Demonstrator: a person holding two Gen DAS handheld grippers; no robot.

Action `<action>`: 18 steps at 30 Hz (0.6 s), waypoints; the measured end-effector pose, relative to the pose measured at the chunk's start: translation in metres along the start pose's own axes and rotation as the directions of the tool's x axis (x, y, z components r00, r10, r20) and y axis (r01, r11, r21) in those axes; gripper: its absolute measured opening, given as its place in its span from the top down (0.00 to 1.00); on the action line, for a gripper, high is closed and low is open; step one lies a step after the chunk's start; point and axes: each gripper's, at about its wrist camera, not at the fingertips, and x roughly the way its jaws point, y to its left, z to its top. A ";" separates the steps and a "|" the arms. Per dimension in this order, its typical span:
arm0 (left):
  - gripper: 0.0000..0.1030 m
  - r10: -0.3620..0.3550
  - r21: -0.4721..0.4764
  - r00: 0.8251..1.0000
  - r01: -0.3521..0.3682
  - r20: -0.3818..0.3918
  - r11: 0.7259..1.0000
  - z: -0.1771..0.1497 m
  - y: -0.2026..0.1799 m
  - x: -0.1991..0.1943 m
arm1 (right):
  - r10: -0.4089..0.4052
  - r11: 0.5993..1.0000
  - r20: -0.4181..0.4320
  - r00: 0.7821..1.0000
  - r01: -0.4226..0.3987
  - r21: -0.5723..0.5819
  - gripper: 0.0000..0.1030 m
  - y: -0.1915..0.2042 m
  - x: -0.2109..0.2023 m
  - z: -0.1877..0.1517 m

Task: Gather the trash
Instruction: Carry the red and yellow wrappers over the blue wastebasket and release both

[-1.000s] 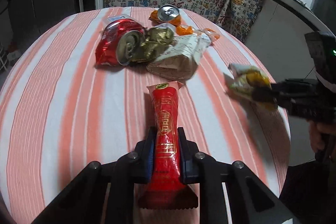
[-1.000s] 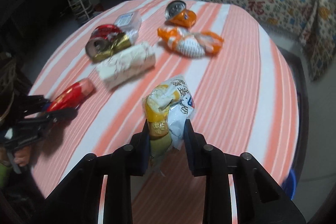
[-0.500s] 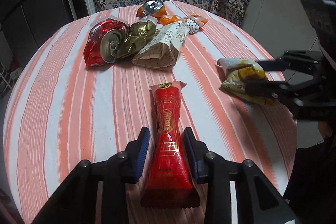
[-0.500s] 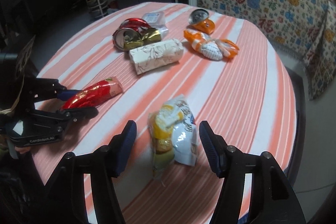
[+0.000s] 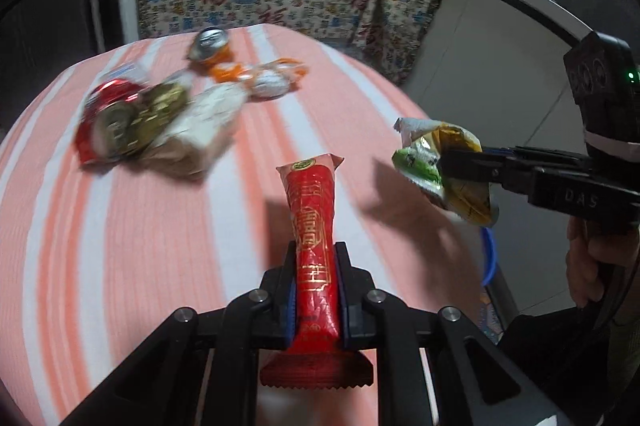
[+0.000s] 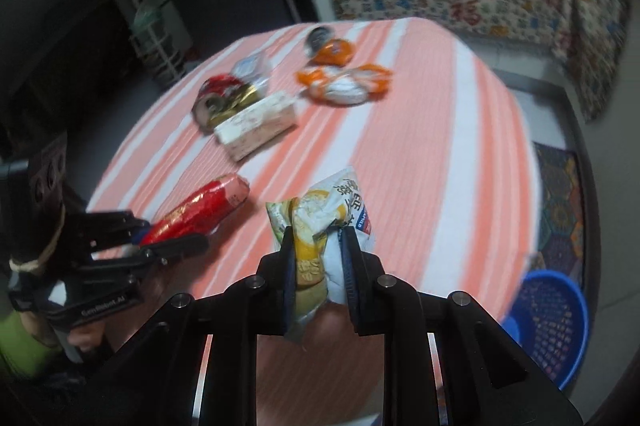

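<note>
My left gripper (image 5: 316, 258) is shut on a long red snack wrapper (image 5: 312, 226) and holds it above the striped round table (image 5: 120, 246). My right gripper (image 6: 316, 238) is shut on a crumpled yellow and white snack bag (image 6: 320, 210), lifted off the table near its right edge. The left gripper (image 6: 176, 238) with the red wrapper (image 6: 200, 210) shows at the left of the right wrist view. The right gripper (image 5: 452, 162) with the bag (image 5: 436, 154) shows at the right of the left wrist view.
More trash lies at the far side of the table: a crushed red can (image 6: 216, 98), a white paper bag (image 6: 260, 126), an orange and white wrapper (image 6: 344, 82) and an orange can (image 6: 328, 46). A blue basket (image 6: 552, 314) stands on the floor at the right.
Both grippers were open around their items half a second ago. Now both have shut on them and lifted them off the table.
</note>
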 end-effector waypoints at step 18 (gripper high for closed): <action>0.85 -0.237 0.137 0.959 0.258 -0.152 0.956 0.043 -0.190 0.126 | -0.358 0.831 -0.007 0.934 0.322 0.454 0.81 -0.203 -0.113 -0.085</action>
